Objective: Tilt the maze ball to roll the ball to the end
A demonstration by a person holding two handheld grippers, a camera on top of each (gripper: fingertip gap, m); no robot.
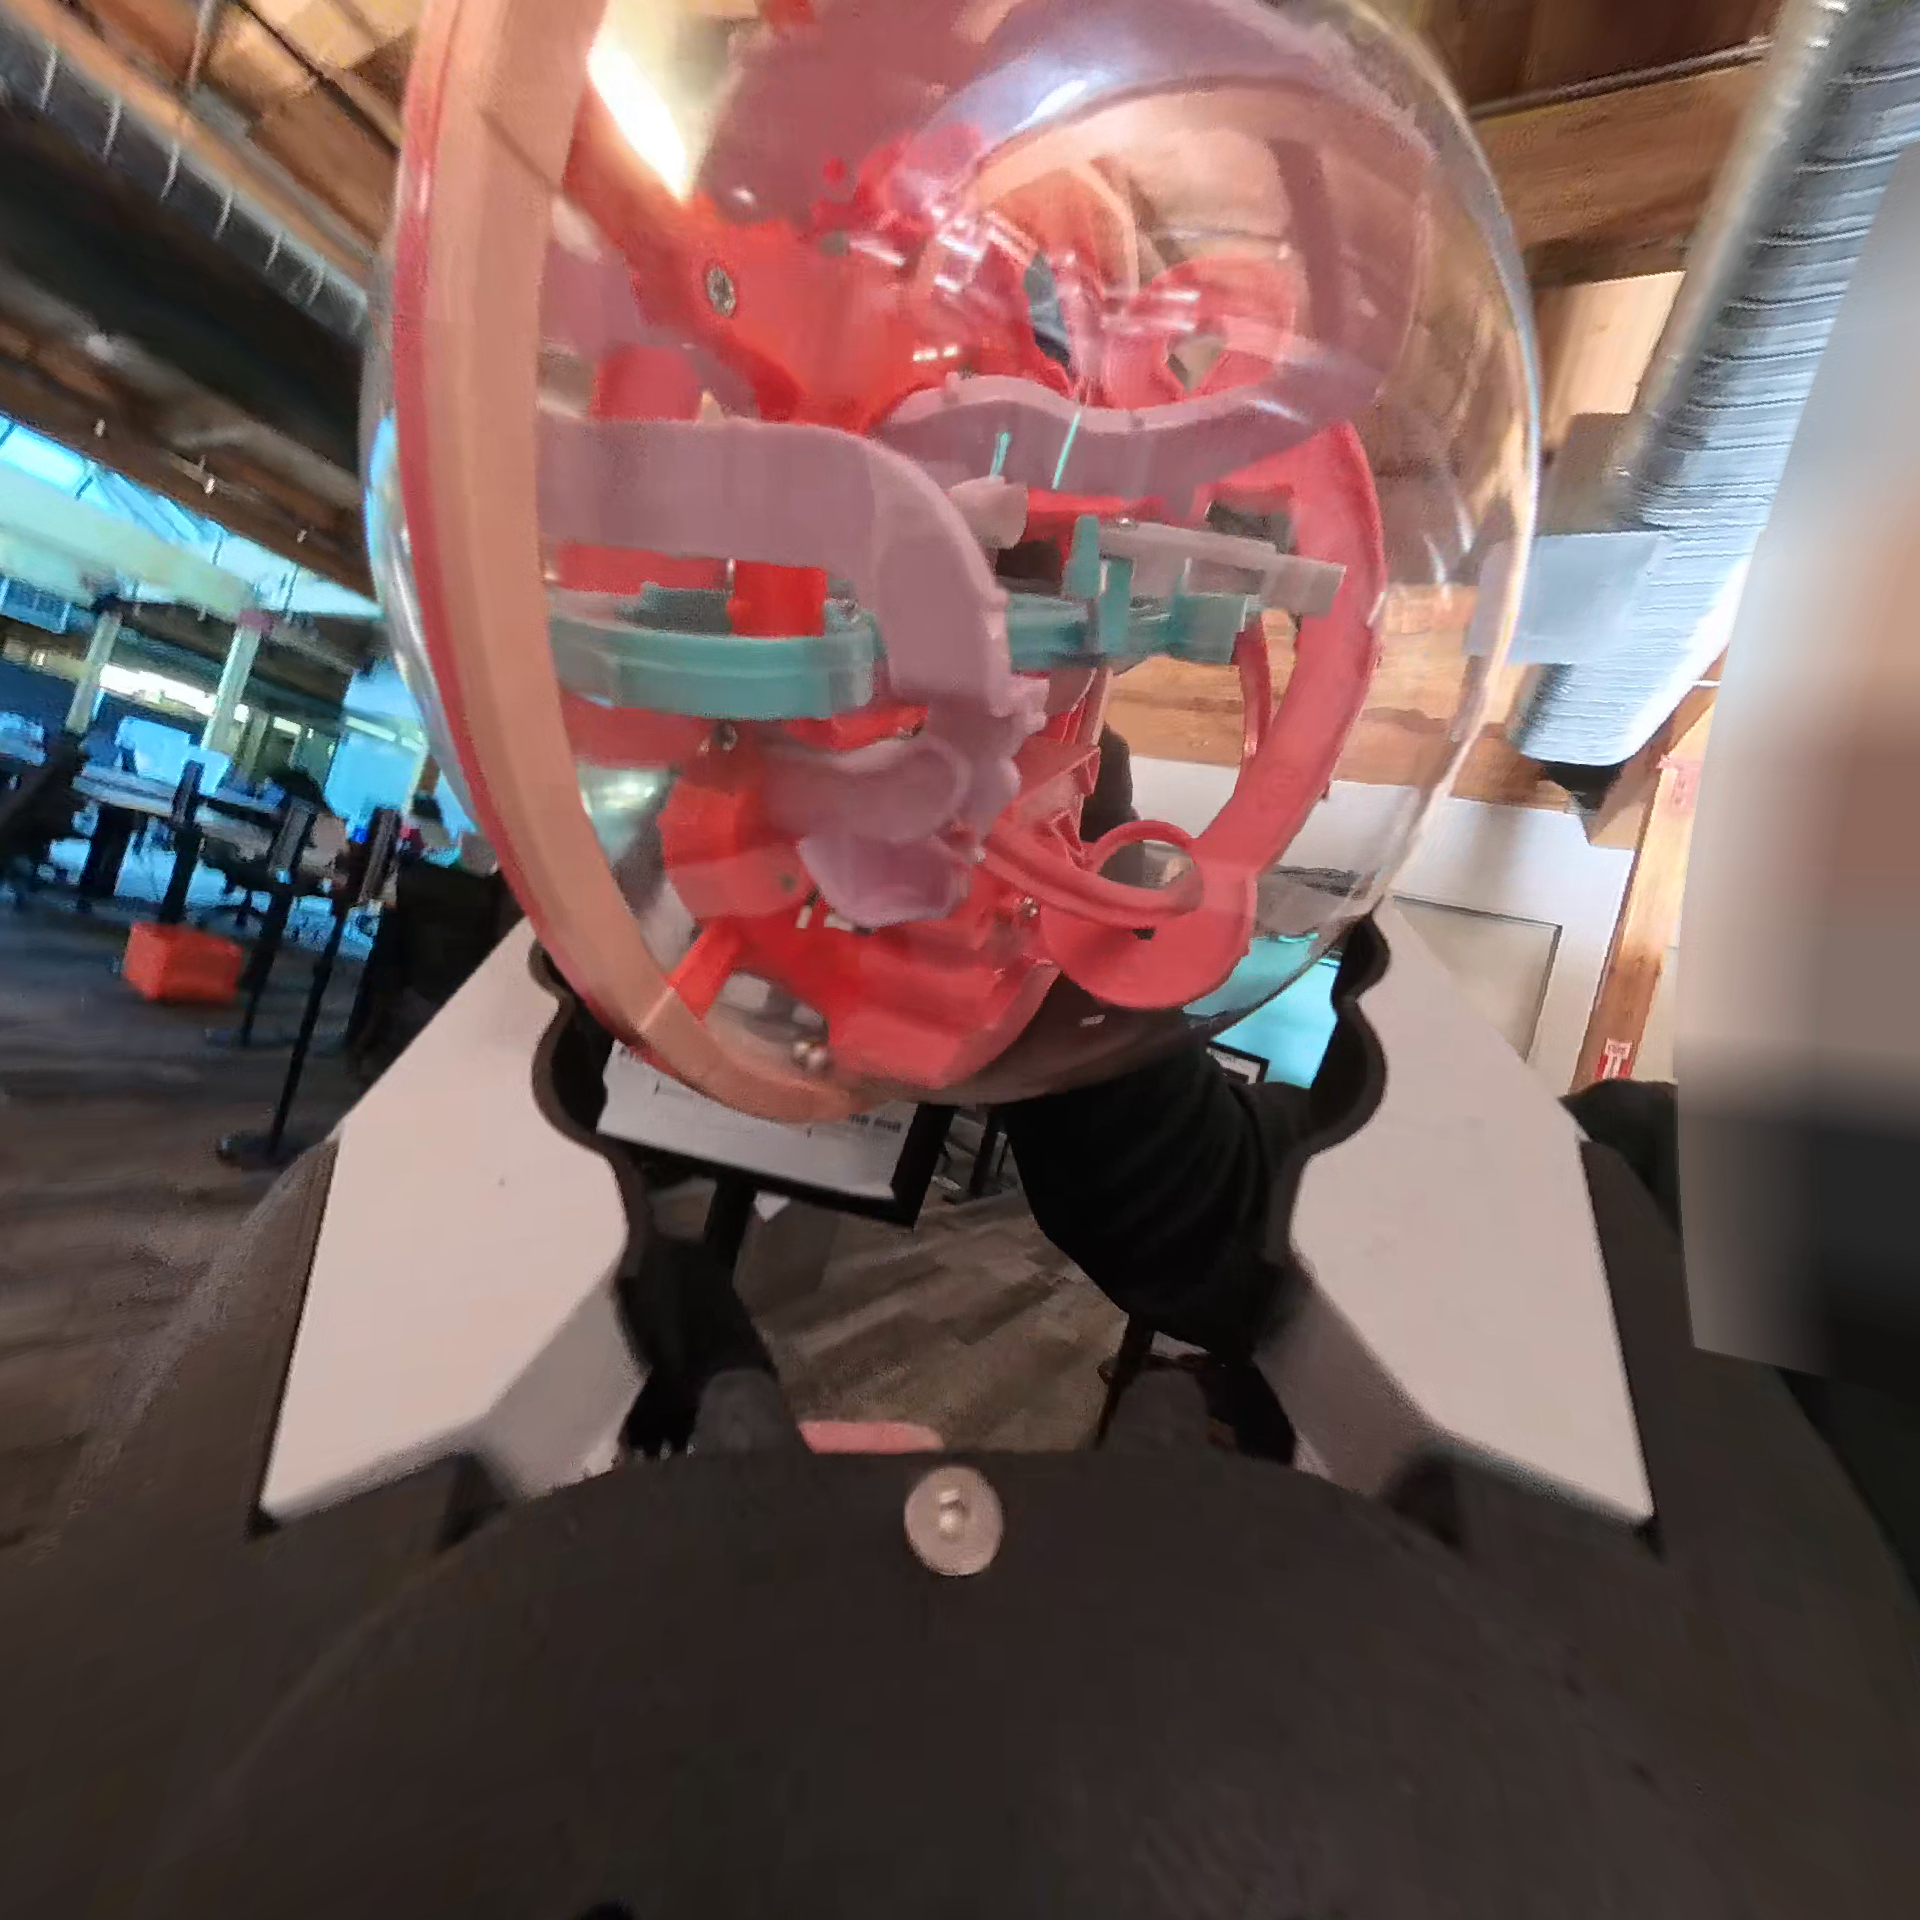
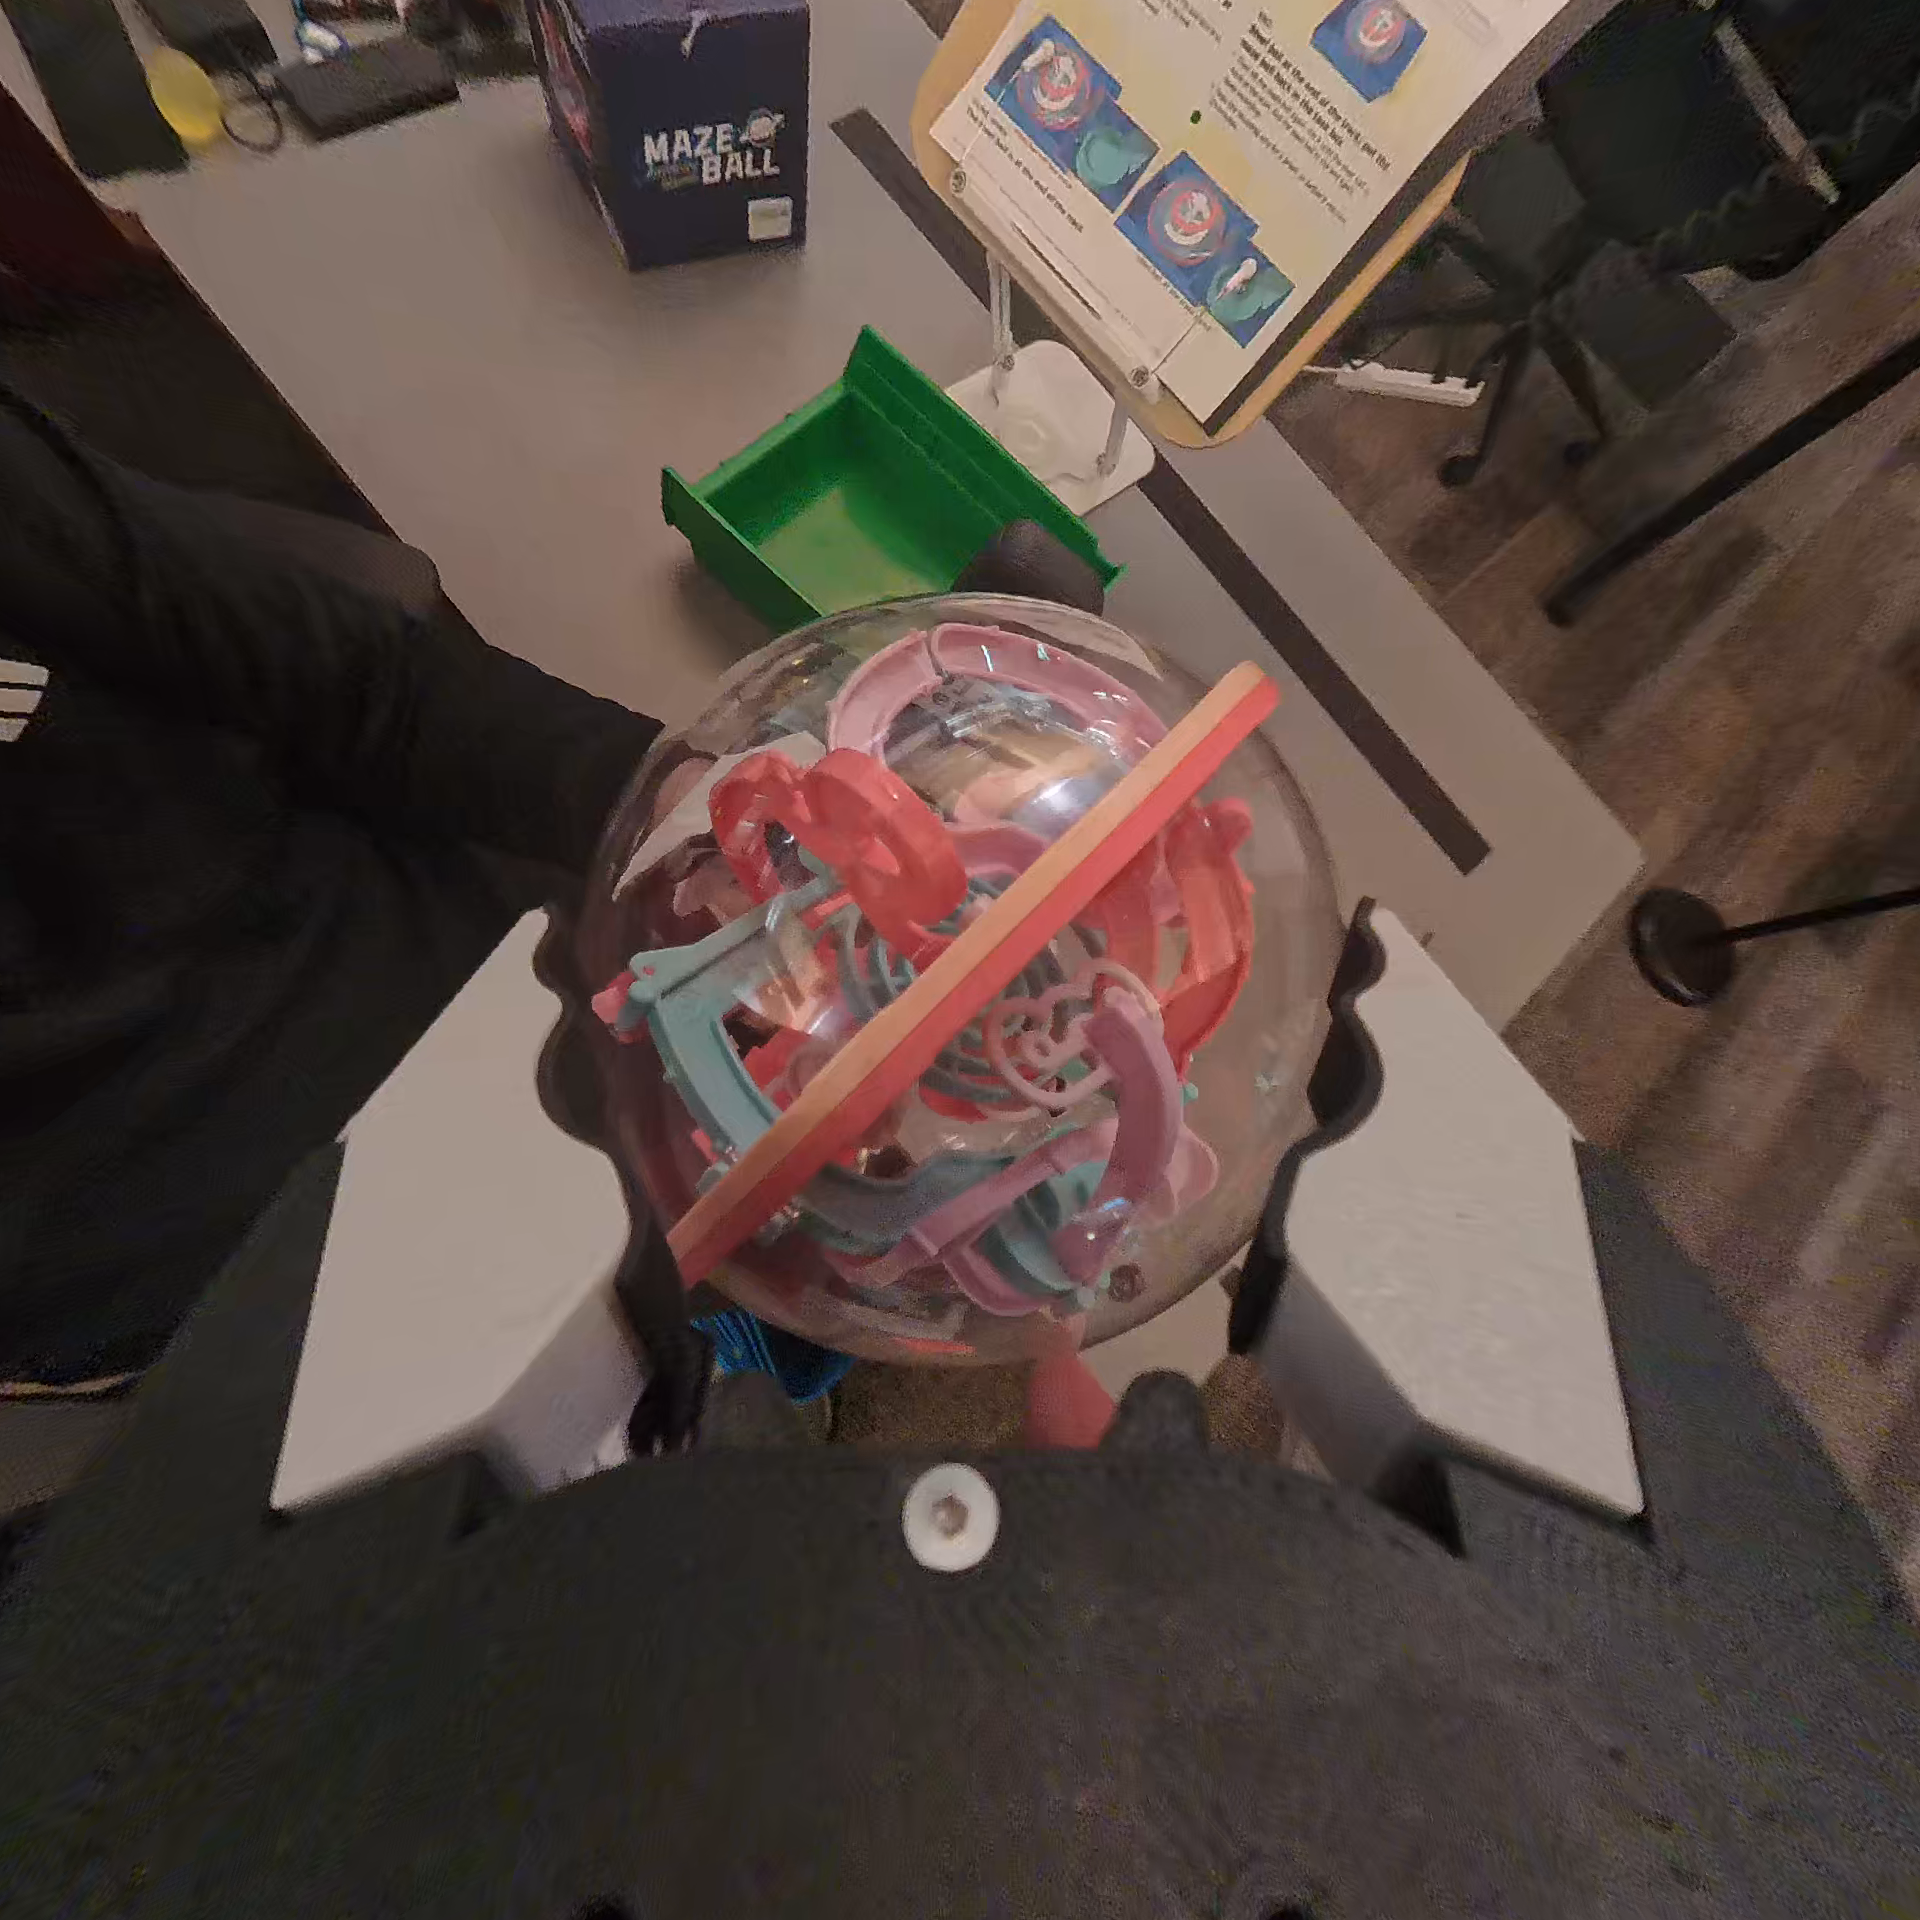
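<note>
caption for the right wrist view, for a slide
Right tool cradling the clear maze ball above a grey table, with a green bin behind.

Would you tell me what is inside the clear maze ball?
Inside the maze ball are red, pink and teal plastic tracks, and small steel balls lie near its bottom. The tracks cover the core.

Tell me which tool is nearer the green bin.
Left, probably. The left tool holds the maze ball from underneath, and a dark part likely belonging to it overlaps the green bin at its corner. The right tool holds the ball from above, looking down.
</note>
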